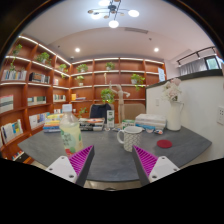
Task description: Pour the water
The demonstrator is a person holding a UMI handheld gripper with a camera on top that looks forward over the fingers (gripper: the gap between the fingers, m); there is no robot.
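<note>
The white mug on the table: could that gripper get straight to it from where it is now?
Probably yes. The gripper is open, and the white mug stands on the grey table just beyond its fingers, with nothing in between.

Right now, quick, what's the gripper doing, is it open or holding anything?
Gripper: open, fingers spread and holding nothing; the bottle and mug stand on the table beyond them.

1. No text, brand, number or sign can be read anywhere.
2. The bottle left of the fingers carries a label, but its print is too small to make out.
</note>
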